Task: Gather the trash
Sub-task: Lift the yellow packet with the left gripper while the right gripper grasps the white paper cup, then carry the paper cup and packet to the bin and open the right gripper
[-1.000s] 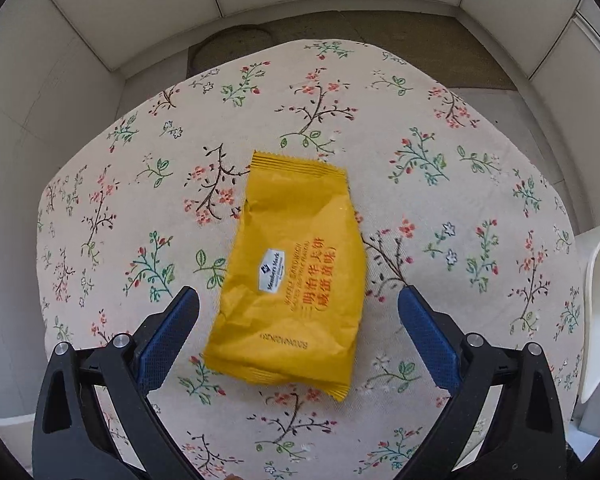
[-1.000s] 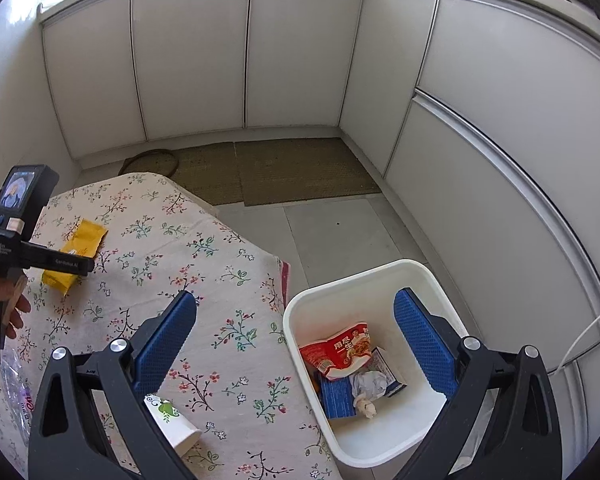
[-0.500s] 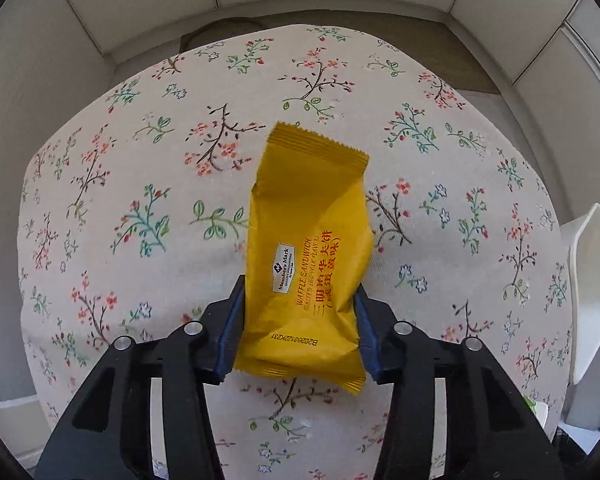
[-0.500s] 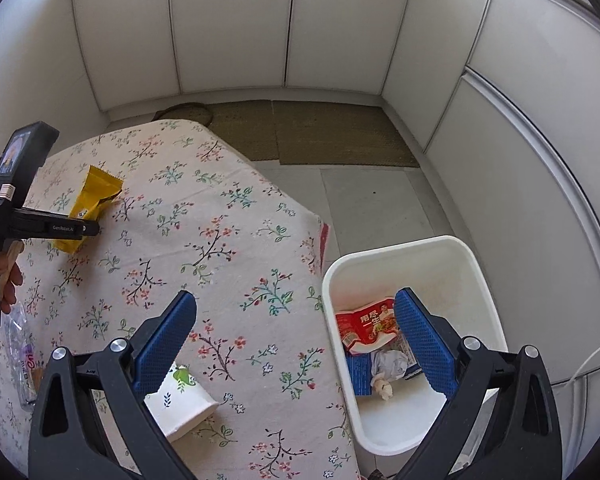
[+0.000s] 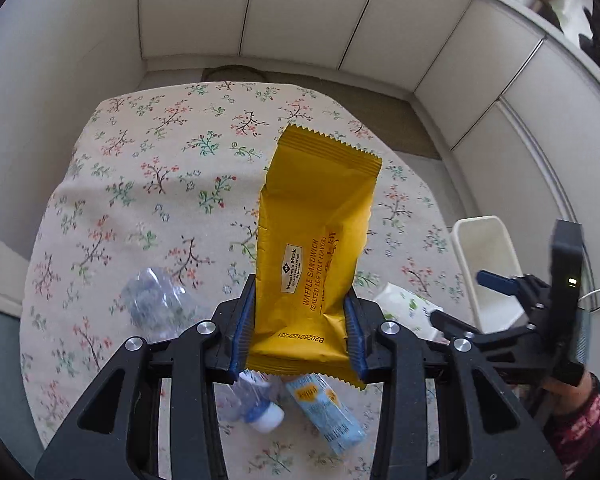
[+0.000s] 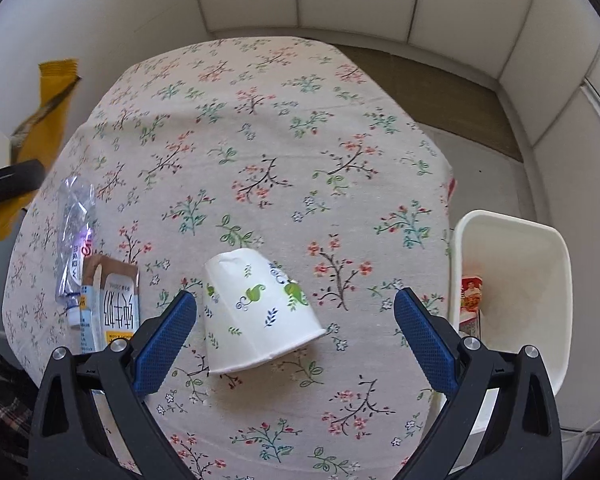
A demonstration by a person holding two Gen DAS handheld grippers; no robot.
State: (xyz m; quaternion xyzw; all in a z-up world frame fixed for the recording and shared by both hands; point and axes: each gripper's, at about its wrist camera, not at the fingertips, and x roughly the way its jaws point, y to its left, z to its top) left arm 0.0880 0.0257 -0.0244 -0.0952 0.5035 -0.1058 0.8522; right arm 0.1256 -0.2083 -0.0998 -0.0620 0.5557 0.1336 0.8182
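Observation:
My left gripper (image 5: pixel 300 328) is shut on a yellow waffle-sandwich wrapper (image 5: pixel 312 240) and holds it lifted above the floral tablecloth (image 5: pixel 160 184). The wrapper also shows at the far left of the right wrist view (image 6: pixel 44 120). My right gripper (image 6: pixel 296 340) is open, its blue pads either side of a crushed white paper cup (image 6: pixel 256 312) with green leaf print that lies on its side on the cloth. The right gripper also shows in the left wrist view (image 5: pixel 500 300). A white bin (image 6: pixel 540 240) stands off the table's right edge.
A crushed clear plastic bottle (image 6: pixel 74 236) and a small milk carton (image 6: pixel 112 304) lie at the table's left in the right wrist view. They also show under my left gripper, the bottle (image 5: pixel 160 304) and the carton (image 5: pixel 324 412). The bin holds a red packet (image 6: pixel 470 296). White cabinets surround the table.
My left gripper closed on the yellow wrapper and lifted it off the cloth. My right gripper swung from over the bin to over the paper cup.

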